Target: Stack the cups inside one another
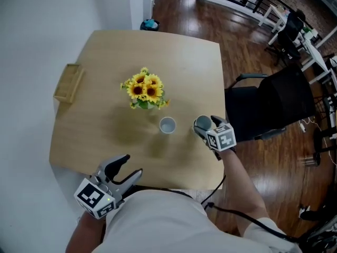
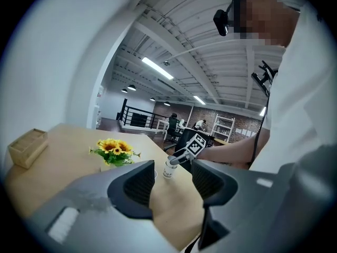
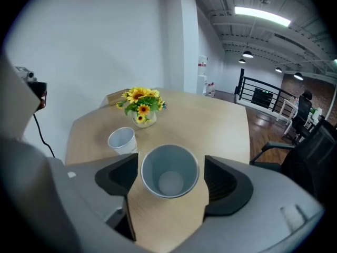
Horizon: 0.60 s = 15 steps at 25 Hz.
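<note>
**Right gripper straddling one cup, left gripper idle at the near edge**

Right gripper (image 3: 171,168) is reaching out over the right side of the pale wooden square table (image 1: 184,57), with the person's forearm stretching forward from the body and the marker cube facing up. Its jaws are standing apart on either side of a grey-blue paper cup (image 1: 201,123). The cup is sitting upright with its mouth open to the gripper's camera. One pad is lying just against the rim and a sliver of tabletop is showing at the other, so the cup is bracketed rather than pinched.

A second, white paper cup (image 1: 167,125) is standing upright just to the left of it, apart from it, with bare table between them. Beyond that cup, a small vase of yellow sunflowers (image 1: 145,88) is occupying the table's middle.

The left gripper (image 1: 130,166) is hanging low by the person's torso at the table's near edge. Its jaws are spread and nothing is sitting between them.

A light wooden box (image 1: 67,82) is resting at the far left edge, well apart from both cups. The held-side cup is standing near the table's right edge, where a black office chair (image 1: 279,104) is standing just beside the table on the dark wood floor (image 1: 179,9).
</note>
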Tool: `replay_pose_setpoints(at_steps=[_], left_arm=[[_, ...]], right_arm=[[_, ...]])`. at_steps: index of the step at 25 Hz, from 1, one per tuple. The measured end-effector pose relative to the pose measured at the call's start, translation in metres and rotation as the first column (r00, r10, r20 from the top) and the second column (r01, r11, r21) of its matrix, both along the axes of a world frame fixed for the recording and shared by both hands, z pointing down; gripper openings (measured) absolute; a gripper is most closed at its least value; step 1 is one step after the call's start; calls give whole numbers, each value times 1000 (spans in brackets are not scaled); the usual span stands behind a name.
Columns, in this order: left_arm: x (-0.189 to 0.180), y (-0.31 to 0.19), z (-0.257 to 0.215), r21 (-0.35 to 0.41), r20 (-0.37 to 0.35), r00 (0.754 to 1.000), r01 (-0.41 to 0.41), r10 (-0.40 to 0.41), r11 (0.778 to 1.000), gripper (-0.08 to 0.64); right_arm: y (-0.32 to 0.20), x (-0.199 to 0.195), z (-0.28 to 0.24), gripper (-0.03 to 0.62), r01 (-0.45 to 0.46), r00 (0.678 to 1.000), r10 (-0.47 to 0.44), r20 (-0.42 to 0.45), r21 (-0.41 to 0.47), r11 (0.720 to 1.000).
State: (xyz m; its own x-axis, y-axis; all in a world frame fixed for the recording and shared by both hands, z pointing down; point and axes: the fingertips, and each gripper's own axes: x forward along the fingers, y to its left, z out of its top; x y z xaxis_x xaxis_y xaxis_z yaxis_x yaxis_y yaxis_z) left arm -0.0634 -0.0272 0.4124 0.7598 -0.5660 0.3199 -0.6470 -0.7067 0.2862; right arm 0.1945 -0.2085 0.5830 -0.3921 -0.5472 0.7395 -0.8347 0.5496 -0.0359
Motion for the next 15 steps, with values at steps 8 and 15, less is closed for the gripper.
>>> replay_pose_setpoints(at_steps=[8, 15], left_arm=[[13, 1, 4, -25, -9, 1000, -3, 3, 1000, 256], [-4, -4, -4, -1, -6, 1000, -25, 25, 1000, 258]], right_arm=[[13, 2, -17, 397, 3, 999, -4, 40, 27, 1000], [49, -44, -53, 397, 32, 996, -40, 81, 92, 995]])
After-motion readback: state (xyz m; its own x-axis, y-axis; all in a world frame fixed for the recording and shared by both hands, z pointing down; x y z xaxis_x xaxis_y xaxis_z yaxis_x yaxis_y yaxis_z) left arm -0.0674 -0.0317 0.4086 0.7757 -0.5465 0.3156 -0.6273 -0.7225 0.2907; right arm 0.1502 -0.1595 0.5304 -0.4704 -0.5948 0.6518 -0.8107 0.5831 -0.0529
